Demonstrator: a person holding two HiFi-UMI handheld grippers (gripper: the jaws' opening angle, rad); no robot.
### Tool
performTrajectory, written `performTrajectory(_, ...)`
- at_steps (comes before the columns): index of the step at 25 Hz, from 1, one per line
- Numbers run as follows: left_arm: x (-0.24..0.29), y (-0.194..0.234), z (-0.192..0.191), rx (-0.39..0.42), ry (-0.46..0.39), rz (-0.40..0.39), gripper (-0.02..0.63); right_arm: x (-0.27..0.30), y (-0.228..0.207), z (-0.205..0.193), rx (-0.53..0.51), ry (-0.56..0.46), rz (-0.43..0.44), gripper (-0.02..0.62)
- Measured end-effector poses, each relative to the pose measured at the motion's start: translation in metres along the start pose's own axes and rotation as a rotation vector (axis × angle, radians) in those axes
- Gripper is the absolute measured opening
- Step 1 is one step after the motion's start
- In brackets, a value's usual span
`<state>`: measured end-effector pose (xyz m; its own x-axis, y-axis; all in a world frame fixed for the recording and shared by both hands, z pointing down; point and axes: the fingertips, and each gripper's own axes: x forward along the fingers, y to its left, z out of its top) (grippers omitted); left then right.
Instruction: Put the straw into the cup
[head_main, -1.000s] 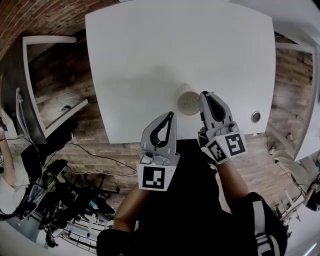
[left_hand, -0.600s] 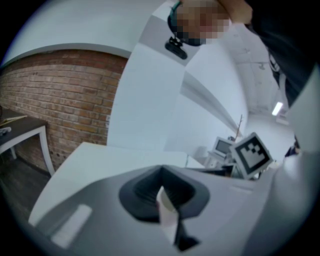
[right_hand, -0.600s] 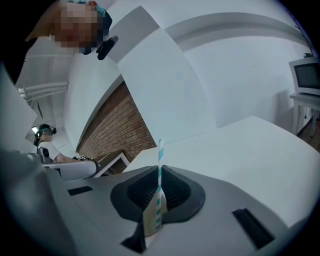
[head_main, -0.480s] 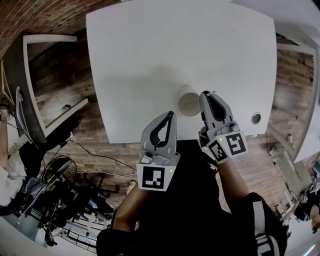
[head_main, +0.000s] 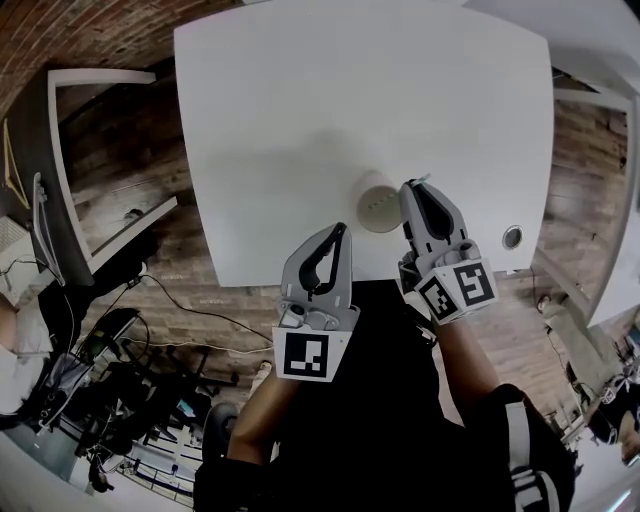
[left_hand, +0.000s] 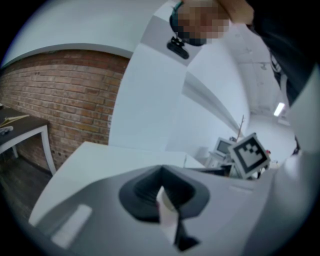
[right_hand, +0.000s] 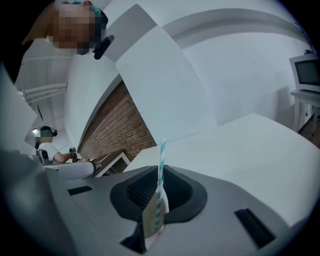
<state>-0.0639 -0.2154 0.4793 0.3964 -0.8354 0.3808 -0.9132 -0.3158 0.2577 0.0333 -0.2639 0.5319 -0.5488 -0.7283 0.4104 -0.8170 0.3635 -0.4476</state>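
A white paper cup (head_main: 378, 201) stands upright near the front edge of the white table (head_main: 300, 120). My right gripper (head_main: 411, 189) is just right of the cup, its tip level with the rim. It is shut on a teal-and-white striped straw (right_hand: 161, 165) that pokes up out of the jaws, with a bit of paper wrapper (right_hand: 148, 220) around its lower part. My left gripper (head_main: 340, 232) hovers at the table's front edge, below and left of the cup. It is shut on a white scrap of wrapper (left_hand: 167, 212). Neither gripper view shows the cup.
A round cable hole (head_main: 512, 236) sits in the table's front right corner. The floor is brick-patterned. A dark desk with a white frame (head_main: 100, 150) stands at the left, with cables and chair bases (head_main: 110, 400) below it. The right gripper's marker cube (left_hand: 248, 154) shows in the left gripper view.
Both grippers and the cup stay where they were. Only a person at the far left edge has shifted.
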Motion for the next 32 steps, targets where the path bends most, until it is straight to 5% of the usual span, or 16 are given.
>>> performTrajectory(19,-0.027,-0.012,0.019,0.021,-0.061,-0.017,0.004,-0.031,0.007,0.016,-0.022,-0.054,-0.049,0.017)
performTrajectory(32,-0.102,-0.033,0.046,0.067,-0.174,-0.022,0.004,-0.094,0.066,0.032,-0.064,-0.112,-0.030,0.015)
